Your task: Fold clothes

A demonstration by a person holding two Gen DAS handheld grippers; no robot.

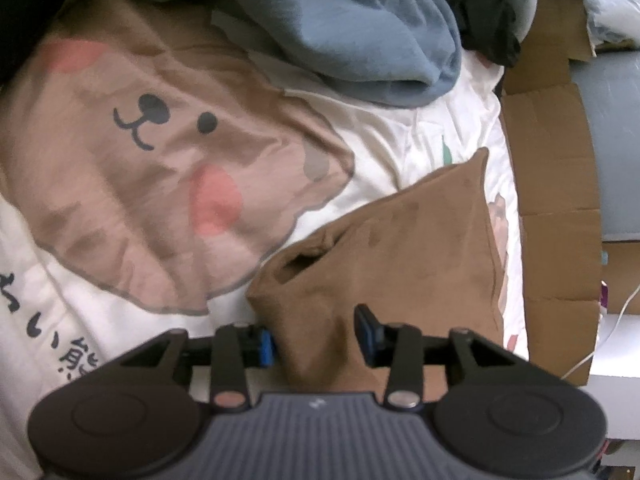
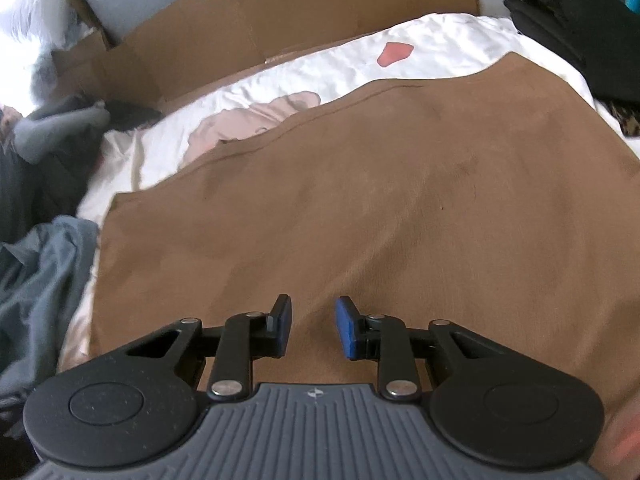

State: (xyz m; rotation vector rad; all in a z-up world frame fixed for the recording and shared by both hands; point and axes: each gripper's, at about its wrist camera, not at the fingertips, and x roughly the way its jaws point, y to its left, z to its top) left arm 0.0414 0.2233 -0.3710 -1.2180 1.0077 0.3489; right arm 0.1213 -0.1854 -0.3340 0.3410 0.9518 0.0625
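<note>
On white printed bedsheet (image 1: 420, 128): soft brown garment (image 2: 360, 200), L/R jaws apart, unclamped.

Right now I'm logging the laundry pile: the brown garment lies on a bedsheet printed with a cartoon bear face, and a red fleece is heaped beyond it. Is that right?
Not quite: the fleece heaped beyond is blue-grey, not red. The left wrist view shows it. The rest stands: the brown garment lies on the bedsheet printed with a cartoon bear face.
</note>
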